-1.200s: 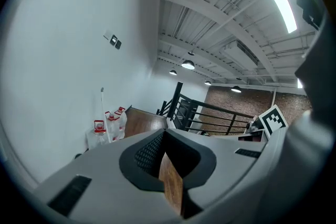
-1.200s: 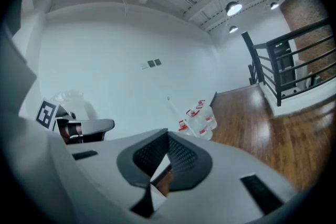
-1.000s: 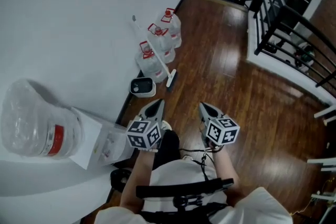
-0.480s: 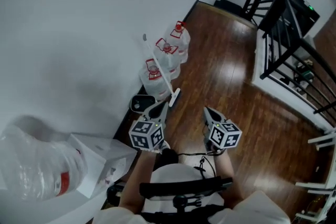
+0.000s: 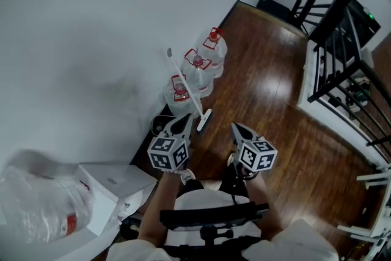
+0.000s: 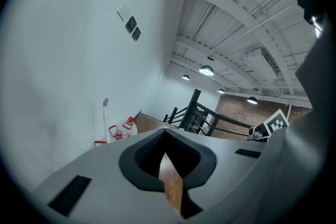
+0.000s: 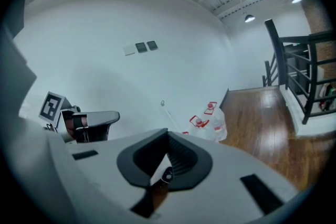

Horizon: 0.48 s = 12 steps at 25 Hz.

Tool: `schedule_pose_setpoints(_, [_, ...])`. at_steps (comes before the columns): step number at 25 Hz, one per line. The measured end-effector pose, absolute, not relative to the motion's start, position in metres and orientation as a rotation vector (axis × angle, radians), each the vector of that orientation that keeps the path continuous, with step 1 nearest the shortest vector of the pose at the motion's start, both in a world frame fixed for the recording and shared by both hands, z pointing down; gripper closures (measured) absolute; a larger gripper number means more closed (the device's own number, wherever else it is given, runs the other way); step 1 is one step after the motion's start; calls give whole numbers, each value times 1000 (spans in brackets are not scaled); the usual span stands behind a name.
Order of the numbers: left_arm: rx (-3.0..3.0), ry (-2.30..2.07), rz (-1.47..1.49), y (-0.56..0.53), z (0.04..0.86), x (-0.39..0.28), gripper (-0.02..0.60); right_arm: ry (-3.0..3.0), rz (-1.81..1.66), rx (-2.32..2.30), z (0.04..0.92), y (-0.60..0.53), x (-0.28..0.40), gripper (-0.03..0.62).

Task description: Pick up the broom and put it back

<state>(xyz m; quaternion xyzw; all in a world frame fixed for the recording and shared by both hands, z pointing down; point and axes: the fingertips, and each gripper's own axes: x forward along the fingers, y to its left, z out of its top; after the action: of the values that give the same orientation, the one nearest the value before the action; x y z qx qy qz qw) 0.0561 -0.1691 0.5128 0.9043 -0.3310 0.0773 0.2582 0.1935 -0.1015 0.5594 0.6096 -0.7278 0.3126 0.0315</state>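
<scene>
Far left: the bagged water bottle and the white box beside it sit lower in the head view than a second ago. The person has walked forward along the wall.

Left gripper: carried out in front, jaws together, nothing between them. Only a sliver of floor shows past their tips in the left gripper view.

Broom: leans on the wall, handle up, head on the wooden floor, close against the nearest of the three water jugs. Whether it touches that jug cannot be told. A second ago the broom head lay well ahead of both grippers. In the head view it now appears just past the left jaw tips, between the two grippers. Neither gripper is in contact with it.

Right gripper: held alongside the left, jaws closed and empty.

Far right: the black railing stands well apart from the broom.

Assessment: the approach looks nearly complete and the pick has not begun. Both pairs of jaws are closed, so one pair probably has to open before it can go around the thin handle.
</scene>
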Motion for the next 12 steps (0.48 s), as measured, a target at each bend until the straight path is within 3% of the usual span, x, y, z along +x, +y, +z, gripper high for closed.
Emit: schedule_pose_setpoints(12, [2339,-1147,164,-217,518,92,595,-2440,875,1630,537,-199,241,582])
